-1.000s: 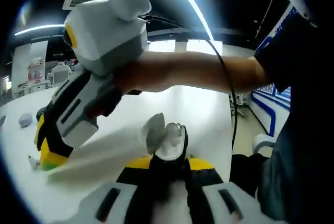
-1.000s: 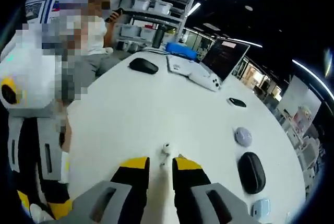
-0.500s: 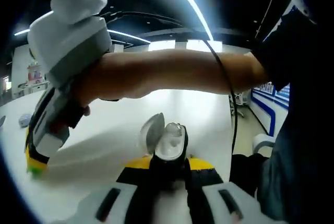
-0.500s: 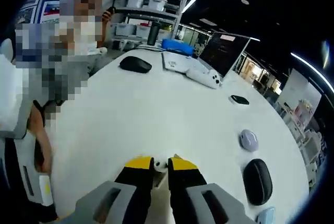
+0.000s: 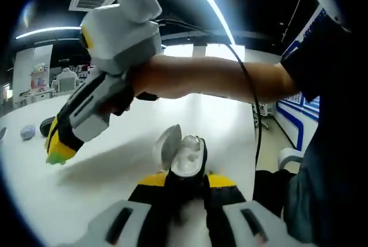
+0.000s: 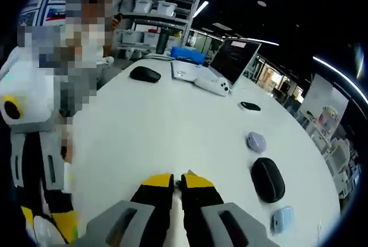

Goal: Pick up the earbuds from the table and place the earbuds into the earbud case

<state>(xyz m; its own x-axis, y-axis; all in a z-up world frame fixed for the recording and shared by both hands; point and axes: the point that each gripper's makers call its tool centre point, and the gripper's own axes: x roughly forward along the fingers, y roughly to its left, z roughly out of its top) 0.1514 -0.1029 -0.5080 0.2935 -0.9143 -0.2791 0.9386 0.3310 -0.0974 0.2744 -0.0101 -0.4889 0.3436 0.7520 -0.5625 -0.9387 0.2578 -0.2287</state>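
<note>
Holding open earbud case [image 5: 183, 156], left gripper [image 5: 185, 179]; no legible txt.

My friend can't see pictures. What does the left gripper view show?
The left gripper holds an open white earbud case over a white table. The right gripper, held in a hand, hangs above the table to its left.

Grey-white tool [image 5: 57, 154] with black-and-yellow jaws, black cable [image 5: 244, 80], dark short sleeve [image 5: 310, 57]
</note>
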